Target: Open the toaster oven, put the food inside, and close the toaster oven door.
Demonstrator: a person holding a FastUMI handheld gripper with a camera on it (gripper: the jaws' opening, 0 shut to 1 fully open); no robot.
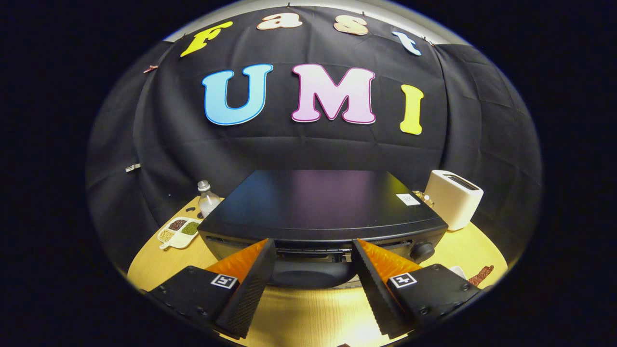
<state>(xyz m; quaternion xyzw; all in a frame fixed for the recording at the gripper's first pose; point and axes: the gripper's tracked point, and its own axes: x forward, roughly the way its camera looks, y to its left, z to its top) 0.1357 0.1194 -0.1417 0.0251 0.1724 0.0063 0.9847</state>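
One black toaster oven (318, 205) is seen standing in the middle of the round wooden tabletop (308, 318), its flat top facing the camera and its front turned toward the gripper (313, 253). Its dark, rounded door handle (311, 274) lies just ahead of the jaws, in the gap between them; whether either finger touches it cannot be told. The jaws are held wide apart and nothing is clamped between them. A round knob (422, 251) is seen at the oven's front right corner, and a small white label (408, 199) on the right of its top. Toward the tabletop's right edge, a white pop-up toaster (453, 198) stands just beside the oven, and a brownish strip of food (481, 275) lies nearer the front. Toward the left edge, a divided tray of grains (179, 233) and a clear bottle (207, 198) are placed near the oven's left side.
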